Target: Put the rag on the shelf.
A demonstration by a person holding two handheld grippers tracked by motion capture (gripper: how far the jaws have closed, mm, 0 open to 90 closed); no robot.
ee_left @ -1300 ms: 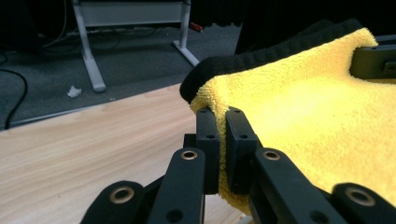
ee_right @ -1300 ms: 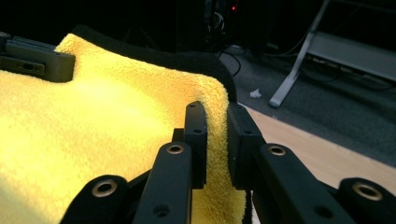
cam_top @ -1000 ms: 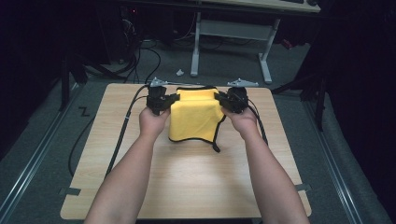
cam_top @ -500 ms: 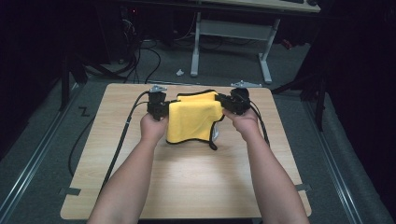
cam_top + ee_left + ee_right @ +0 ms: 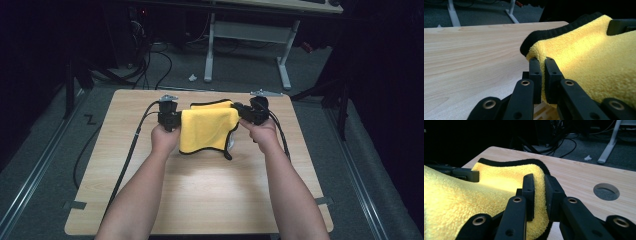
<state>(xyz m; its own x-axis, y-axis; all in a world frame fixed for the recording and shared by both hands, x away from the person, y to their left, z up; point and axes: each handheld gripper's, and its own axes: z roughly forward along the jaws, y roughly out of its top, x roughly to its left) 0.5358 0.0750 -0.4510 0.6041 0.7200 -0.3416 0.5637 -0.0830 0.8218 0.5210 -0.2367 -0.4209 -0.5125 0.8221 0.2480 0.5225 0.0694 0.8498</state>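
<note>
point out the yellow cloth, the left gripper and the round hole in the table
yellow cloth (image 5: 207,131), high view, middle of the hanging panel
left gripper (image 5: 540,65), left gripper view, midway between its fingertips
round hole (image 5: 606,191), right gripper view, its centre

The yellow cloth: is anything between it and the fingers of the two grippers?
Nothing visible. The left gripper and the right gripper are each shut directly on an edge of the yellow cloth.

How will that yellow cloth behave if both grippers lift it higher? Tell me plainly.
The yellow cloth is probably floppy: it drapes and folds between the left gripper and right gripper. It looks light, since pinches at two edges carry it. Its fluffy pile likely grips well rather than slipping.
</note>
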